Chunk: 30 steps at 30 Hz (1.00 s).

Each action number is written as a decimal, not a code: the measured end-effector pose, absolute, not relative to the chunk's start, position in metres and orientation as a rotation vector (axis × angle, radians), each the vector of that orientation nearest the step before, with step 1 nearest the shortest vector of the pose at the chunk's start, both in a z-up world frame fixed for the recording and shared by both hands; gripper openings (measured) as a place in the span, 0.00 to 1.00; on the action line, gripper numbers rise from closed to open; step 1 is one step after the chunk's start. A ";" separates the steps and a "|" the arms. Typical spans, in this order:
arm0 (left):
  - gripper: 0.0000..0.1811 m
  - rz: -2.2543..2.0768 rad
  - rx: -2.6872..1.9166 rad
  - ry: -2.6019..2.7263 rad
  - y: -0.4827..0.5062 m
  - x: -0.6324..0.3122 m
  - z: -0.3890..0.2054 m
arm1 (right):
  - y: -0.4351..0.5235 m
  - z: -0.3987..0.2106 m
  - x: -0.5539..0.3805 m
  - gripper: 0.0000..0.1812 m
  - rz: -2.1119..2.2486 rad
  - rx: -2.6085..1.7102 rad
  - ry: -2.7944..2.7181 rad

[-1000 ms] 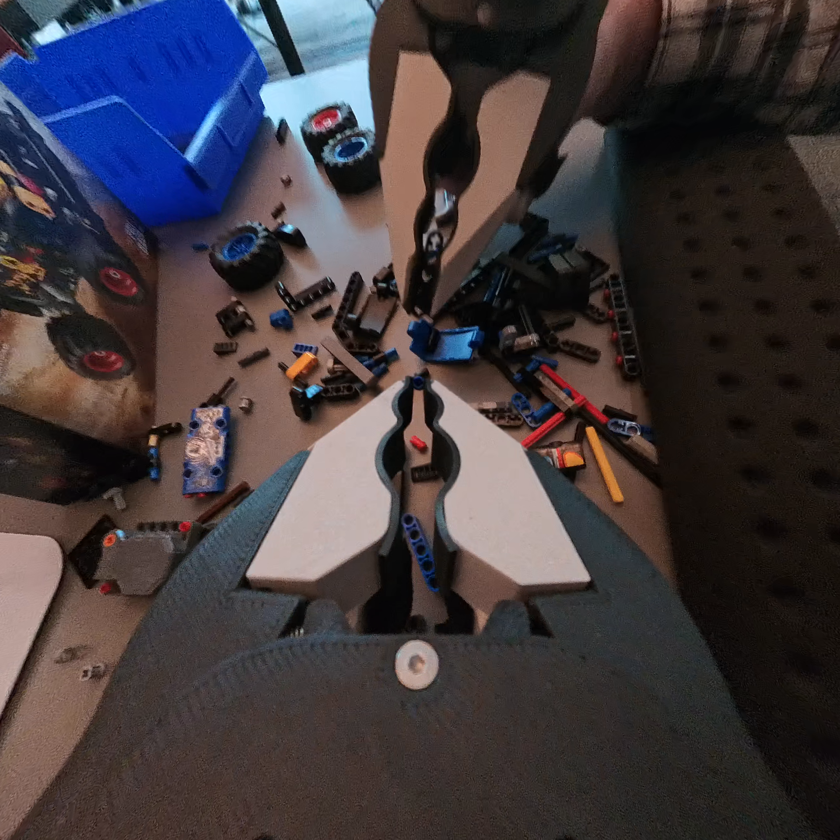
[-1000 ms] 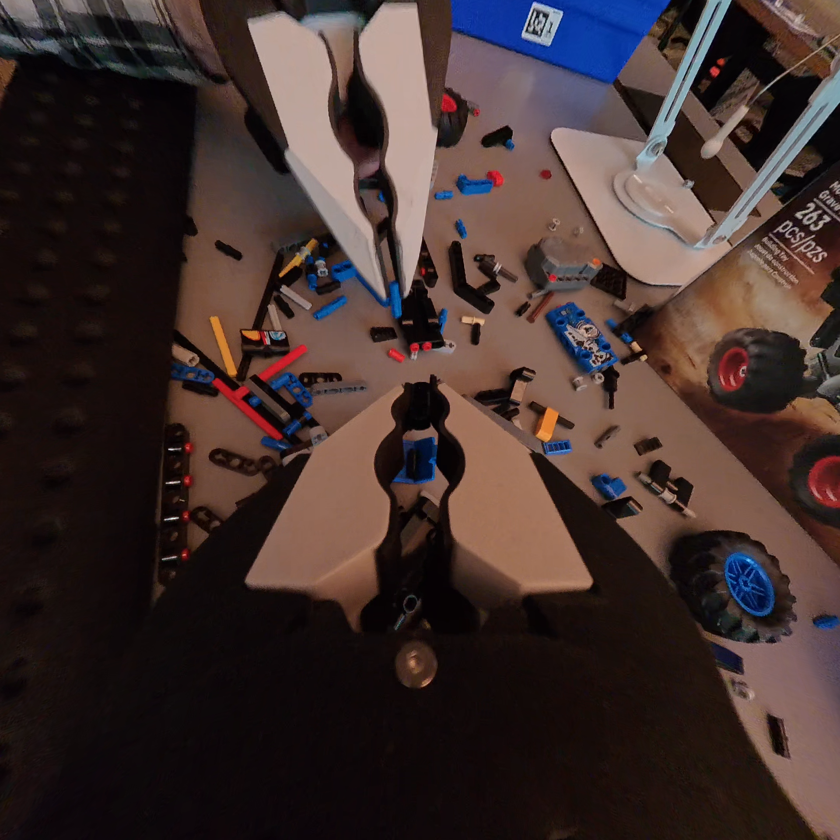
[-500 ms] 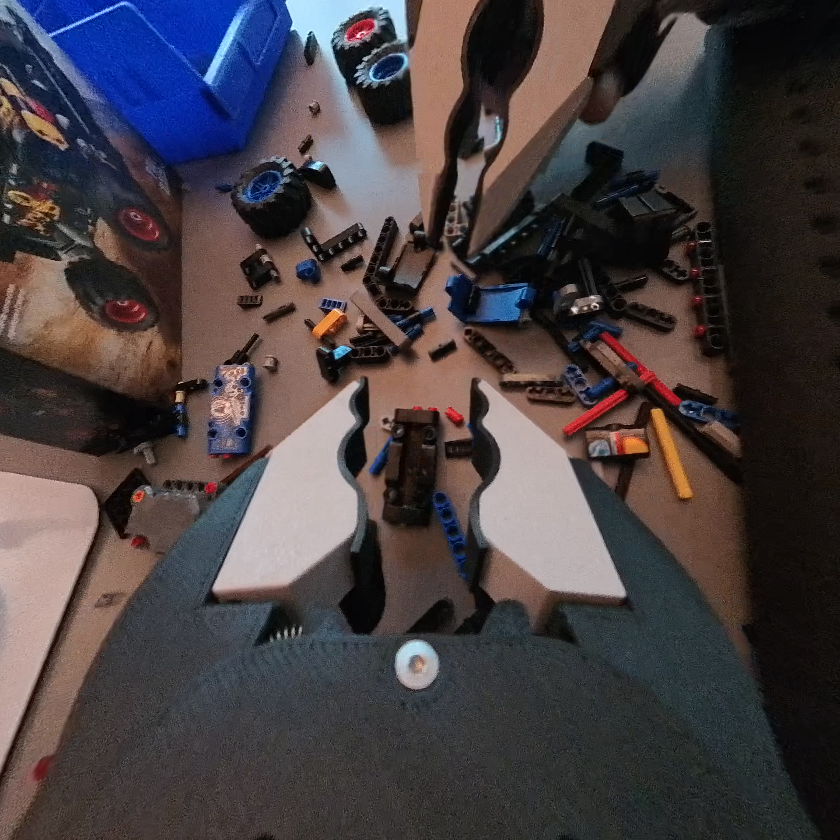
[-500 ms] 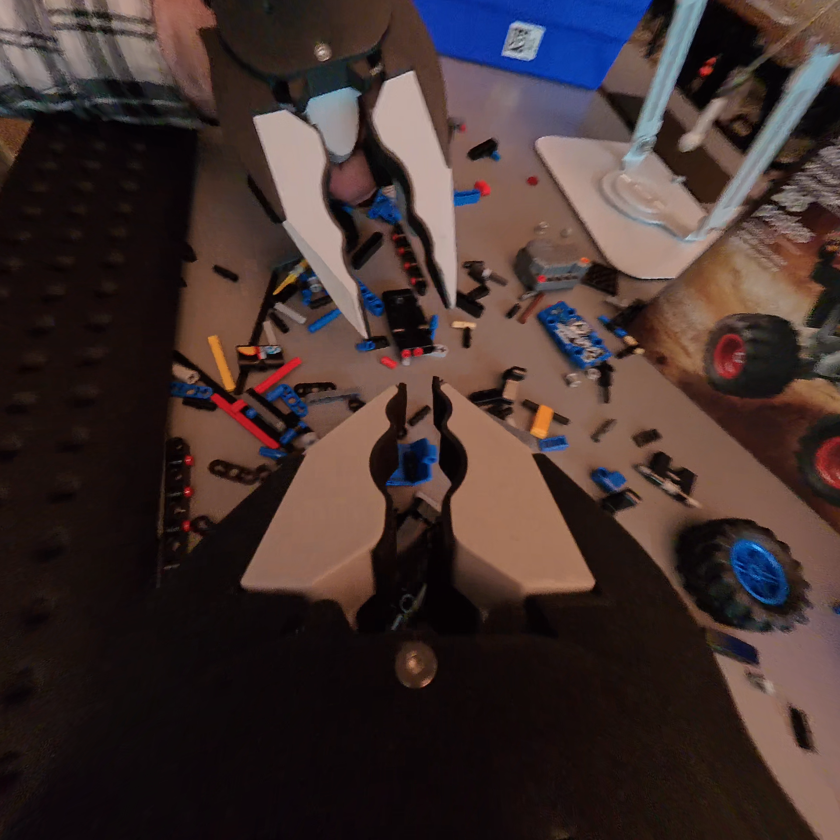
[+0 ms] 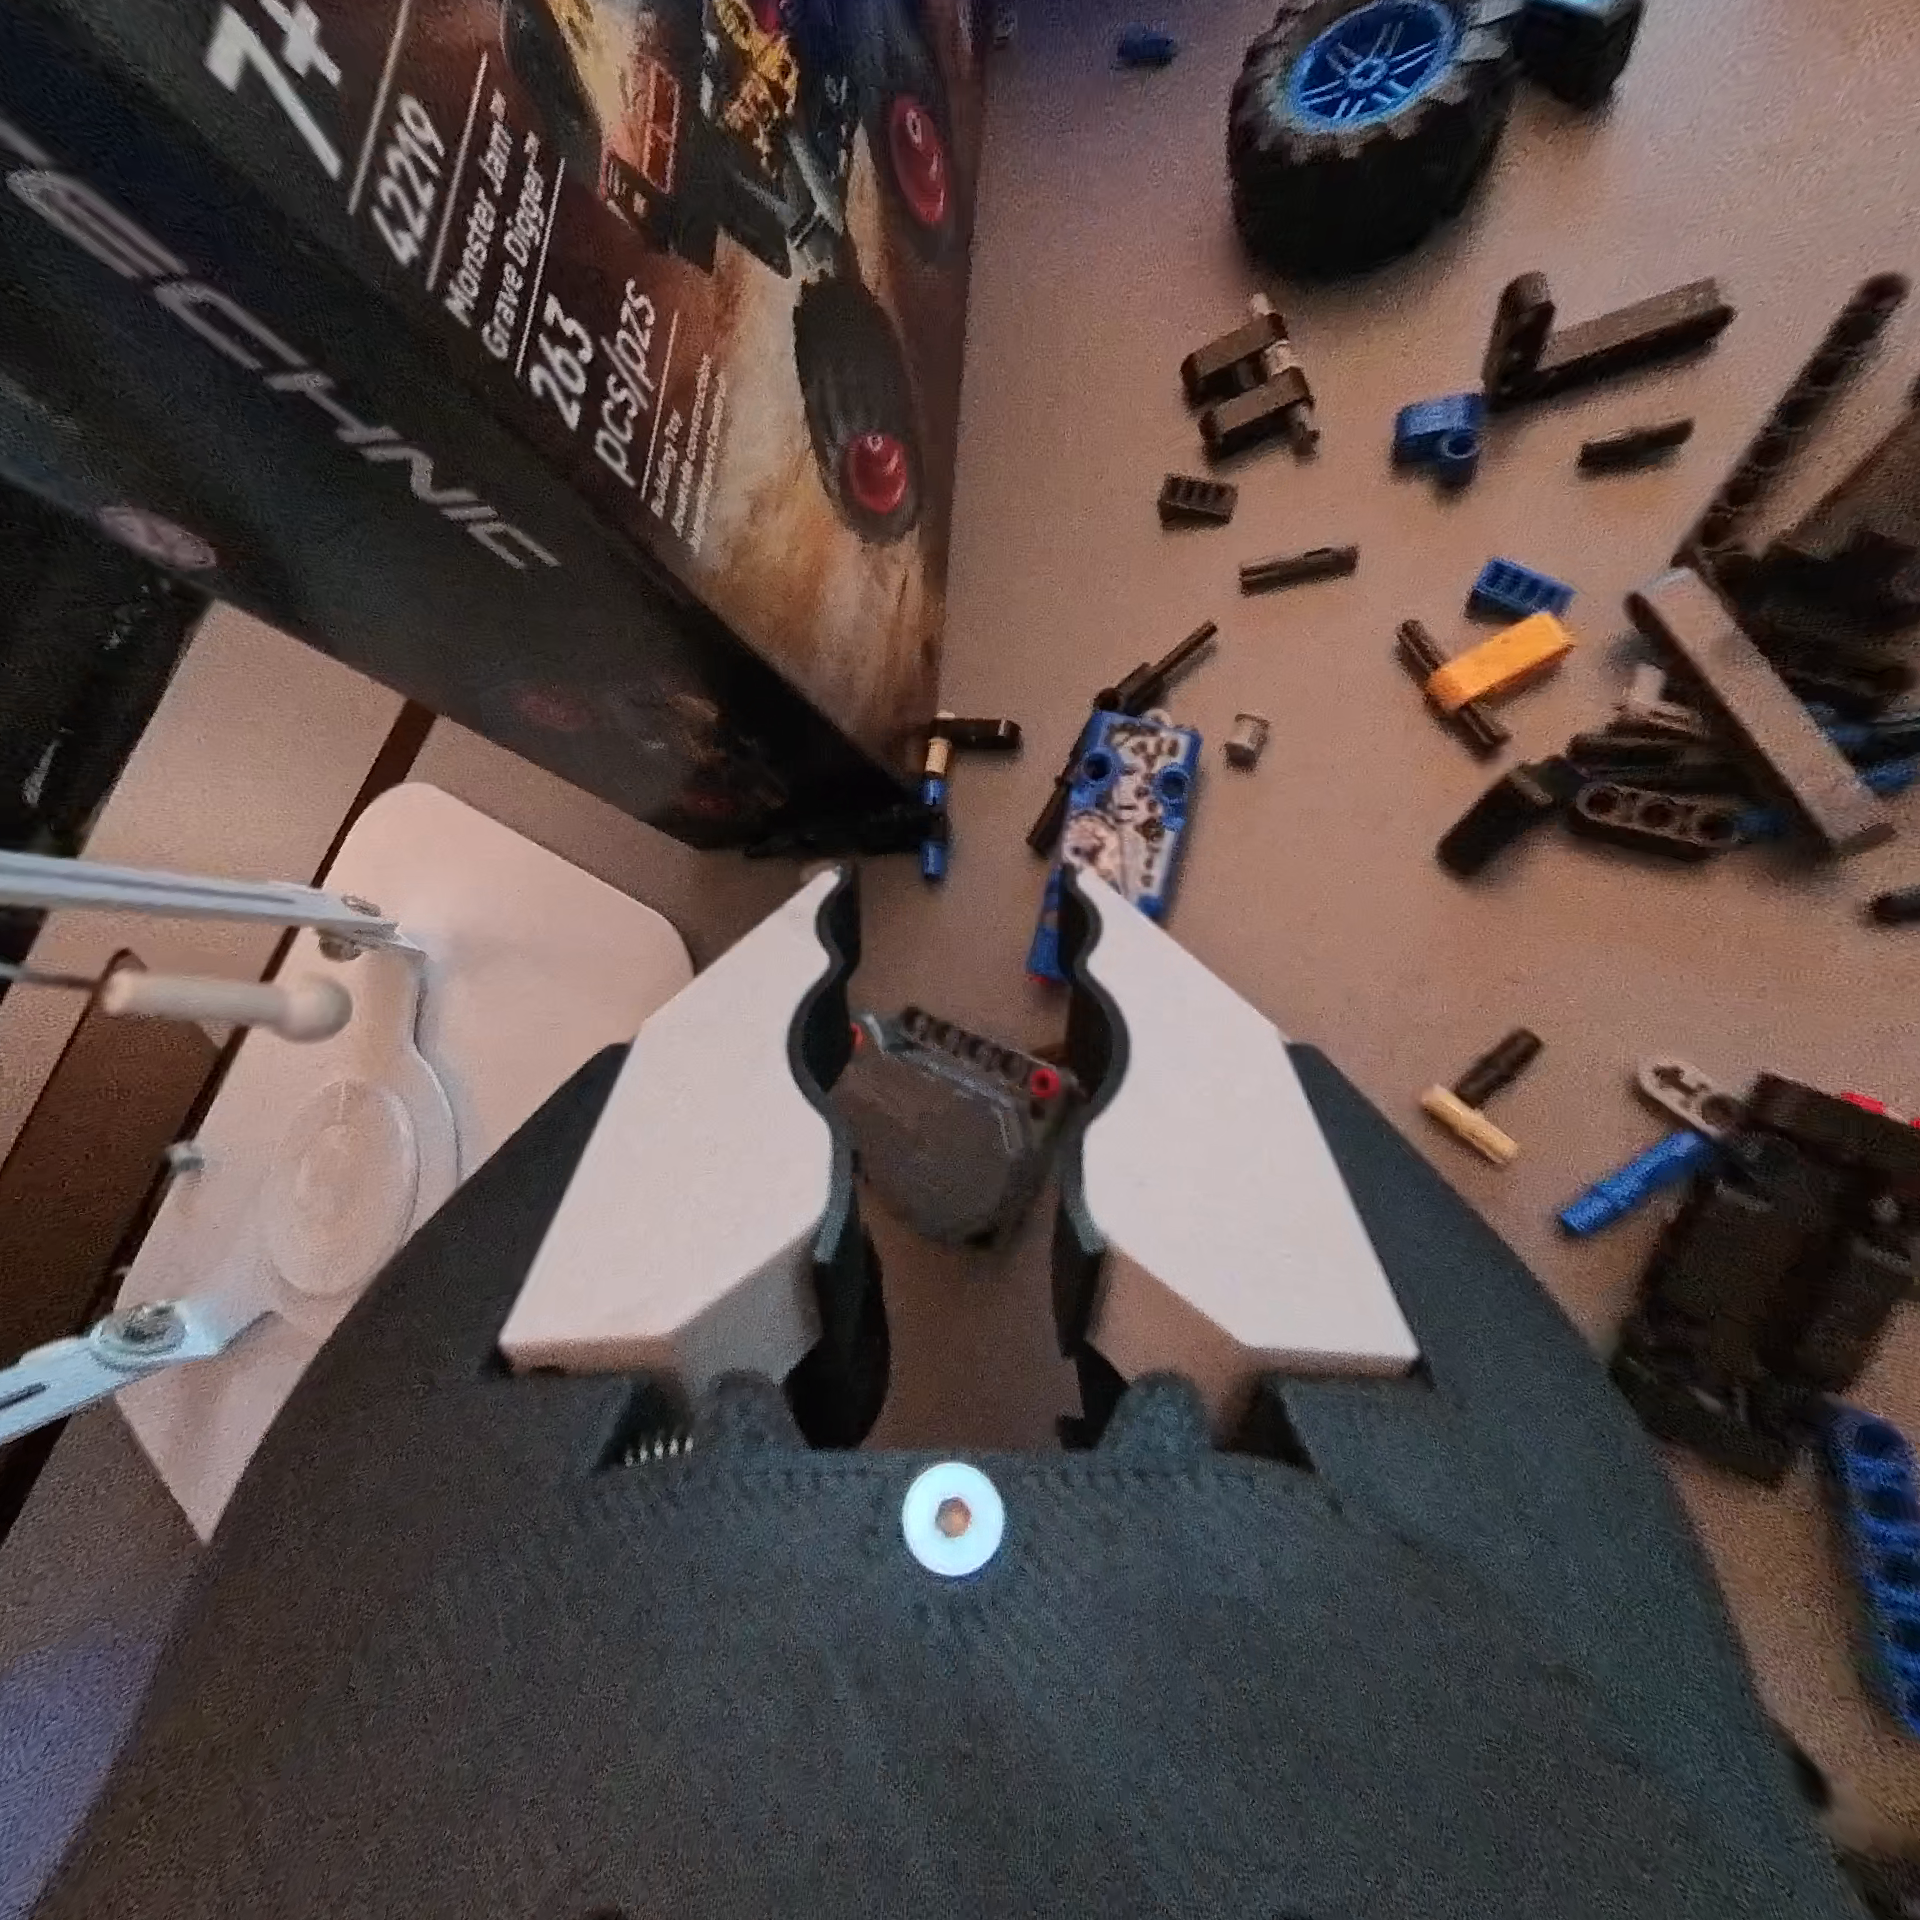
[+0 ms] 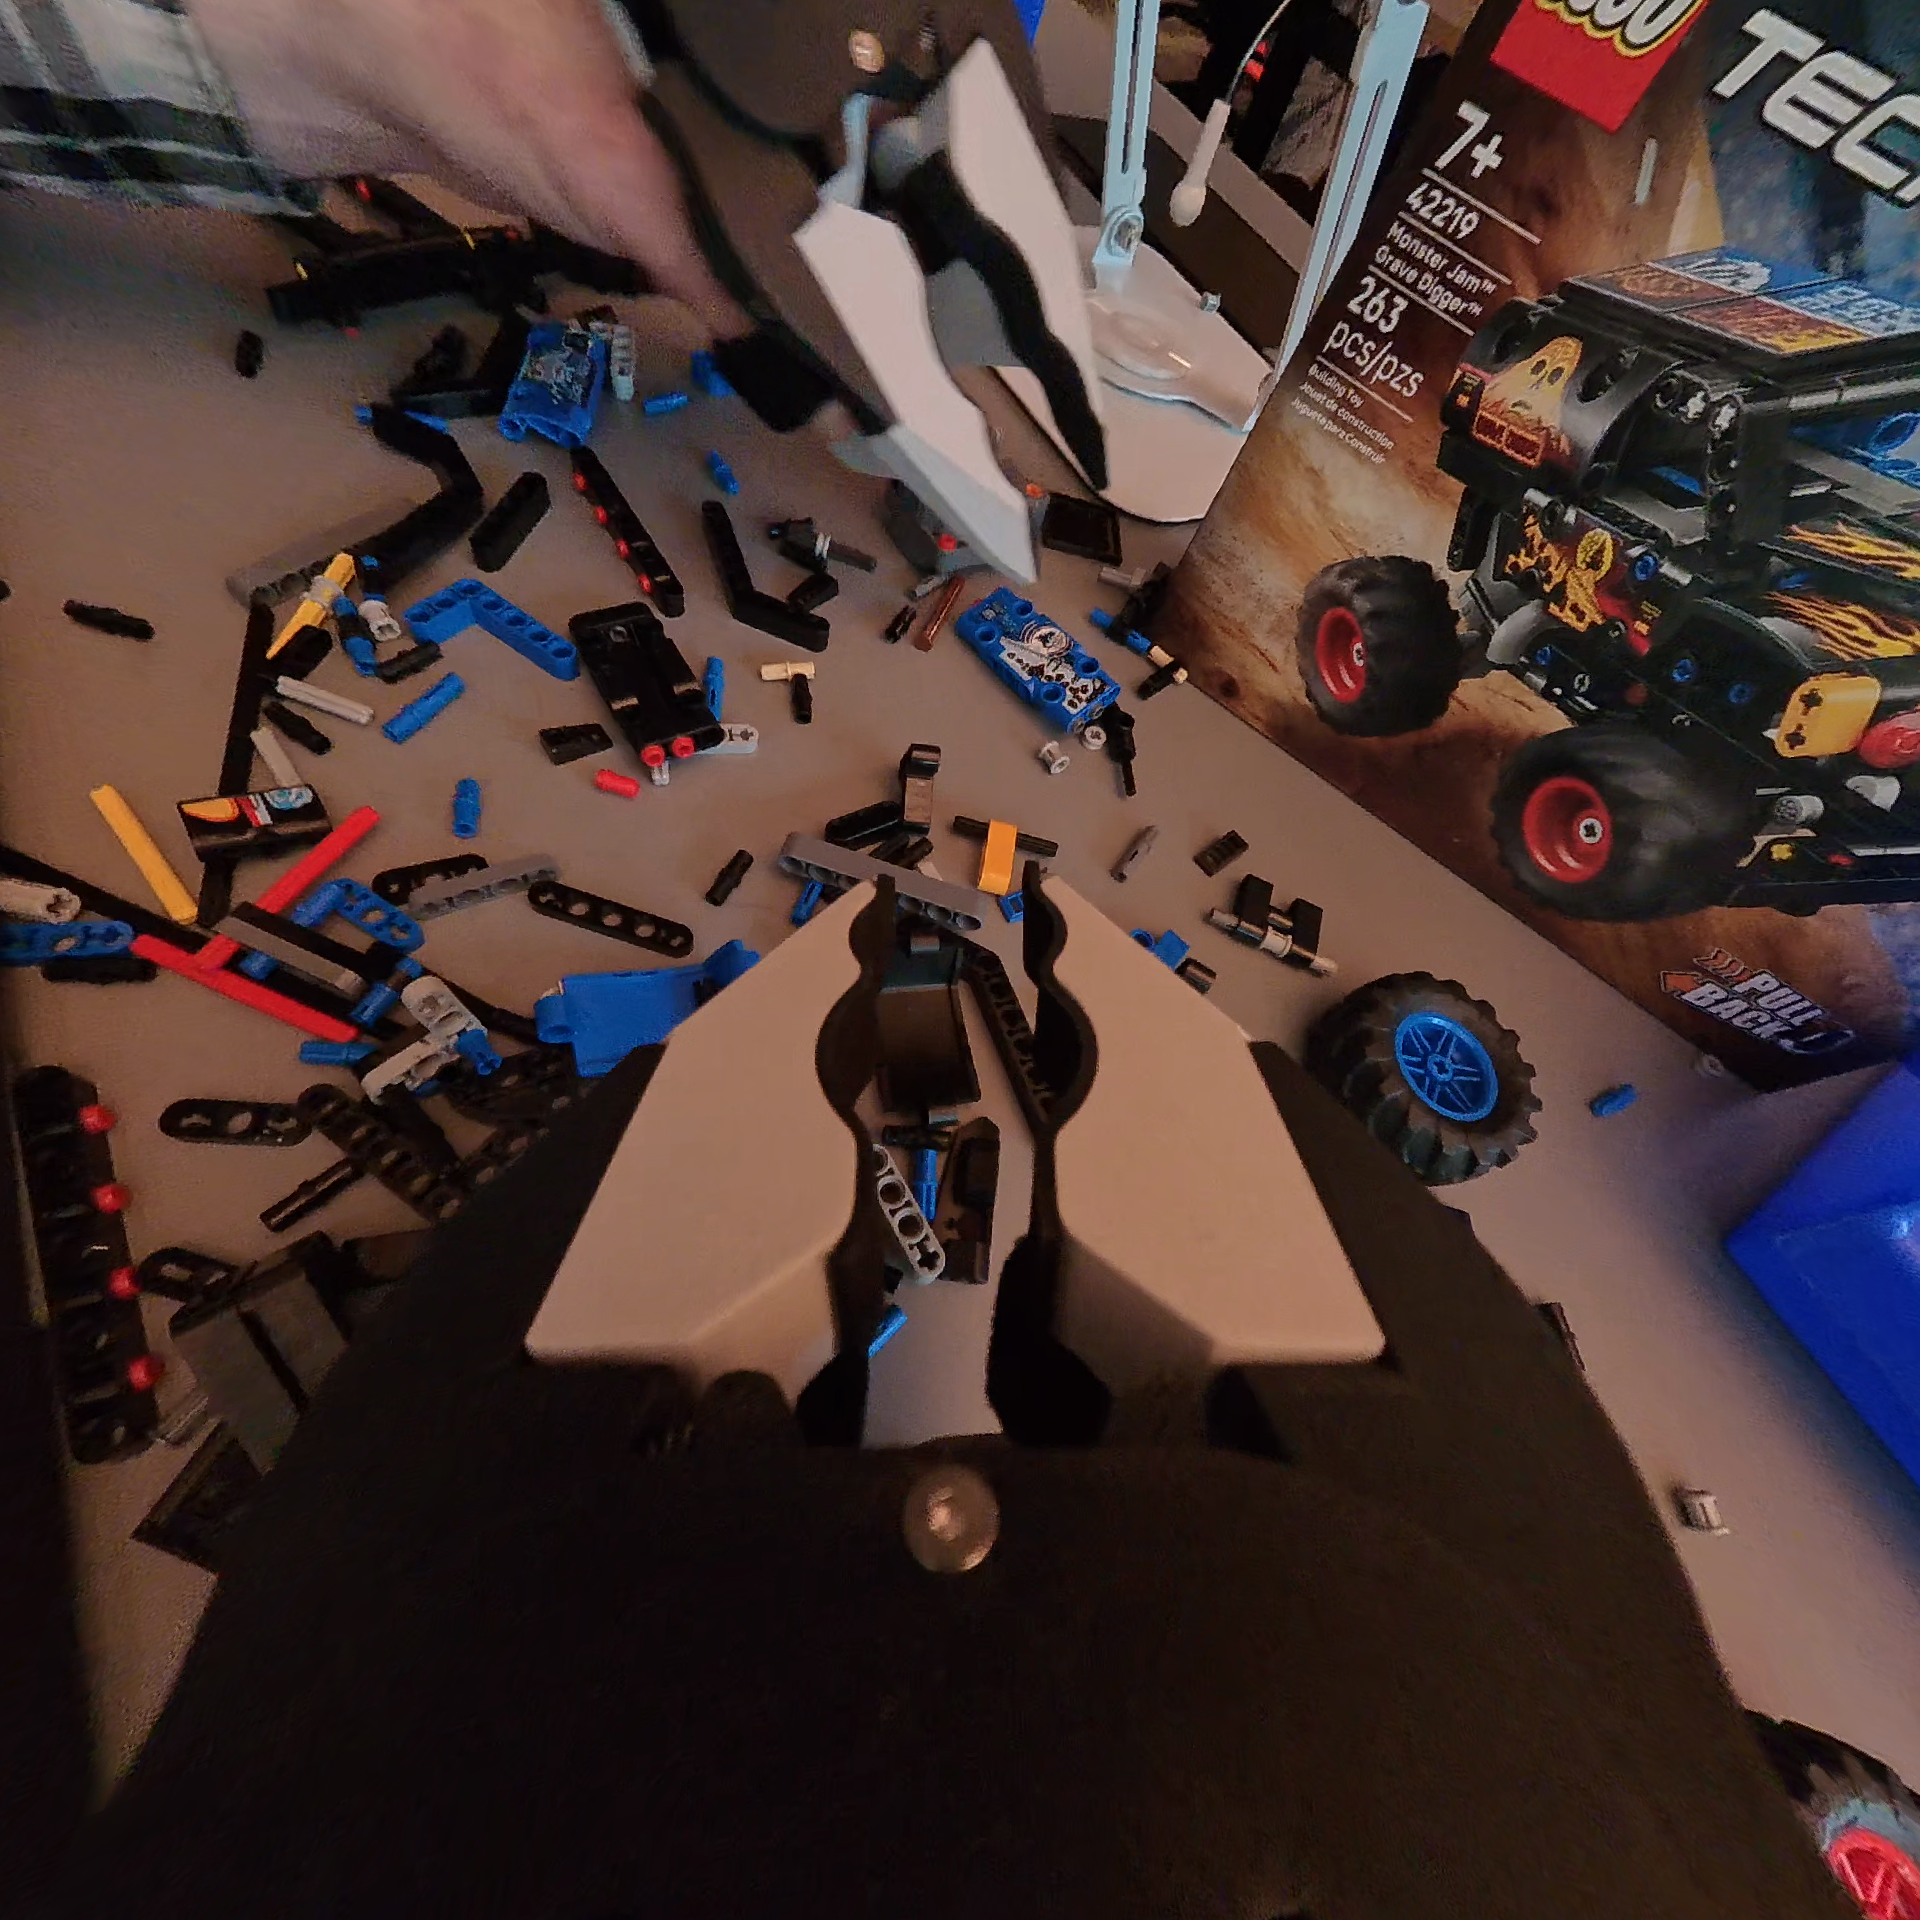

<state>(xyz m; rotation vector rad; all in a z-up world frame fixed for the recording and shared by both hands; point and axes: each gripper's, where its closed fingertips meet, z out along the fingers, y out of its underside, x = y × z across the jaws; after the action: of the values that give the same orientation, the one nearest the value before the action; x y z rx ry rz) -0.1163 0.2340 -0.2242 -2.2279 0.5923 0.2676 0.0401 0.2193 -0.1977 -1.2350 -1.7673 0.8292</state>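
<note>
My left gripper (image 5: pixel 956 894) is open and low over the table. A grey motor block (image 5: pixel 940 1132) with red pins lies between its fingers, and I cannot tell if they touch it. A blue printed panel (image 5: pixel 1127 805) lies just past the right fingertip. In the right wrist view, the left gripper (image 6: pixel 1060 520) stands over the grey block (image 6: pixel 925 540). My right gripper (image 6: pixel 956 894) is open above a heap of parts, with a black curved piece (image 6: pixel 925 1039) lying loose between its fingers. A black assembly with red pins (image 6: pixel 644 681) lies on the table.
The toy's printed box (image 5: pixel 520 364) stands close on the left of the left gripper, next to a white lamp base (image 5: pixel 499 935). A blue-hubbed wheel (image 6: pixel 1429 1075), a blue bin (image 6: pixel 1849 1268) and many loose beams and pins (image 6: pixel 488 623) cover the table. A dark studded mat (image 6: pixel 83 1247) is at the left. My hands' fingertips stand some 15 centimeters from each other. It is some 12 centimeters from my right tips to the blue-hubbed wheel (image 6: pixel 1429 1075). The left camera catches it too, in the left wrist view (image 5: pixel 1396 60).
My left gripper opened, left the black assembly on the table and moved left to the grey block by the box. My right gripper opened wider and shifted over the parts heap.
</note>
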 end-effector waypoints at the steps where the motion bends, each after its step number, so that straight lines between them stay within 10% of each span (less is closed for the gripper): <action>1: 0.19 0.256 -2.245 0.589 0.242 -0.118 -0.229 | 0.220 -0.200 0.040 0.12 0.818 -1.236 -1.775; 19: 0.00 0.037 -2.415 0.696 0.245 -0.109 -0.254 | 0.215 -0.204 0.042 0.09 0.888 -1.239 -1.803; 30: 0.23 0.053 -2.364 0.564 0.247 -0.140 -0.233 | 0.209 -0.203 0.042 0.09 0.916 -1.219 -1.826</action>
<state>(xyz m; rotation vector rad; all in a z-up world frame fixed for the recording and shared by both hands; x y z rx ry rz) -0.1398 0.2466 -0.2325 -2.3636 0.5642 0.0534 0.0424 0.2088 -0.2035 -1.2186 -1.8264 0.9160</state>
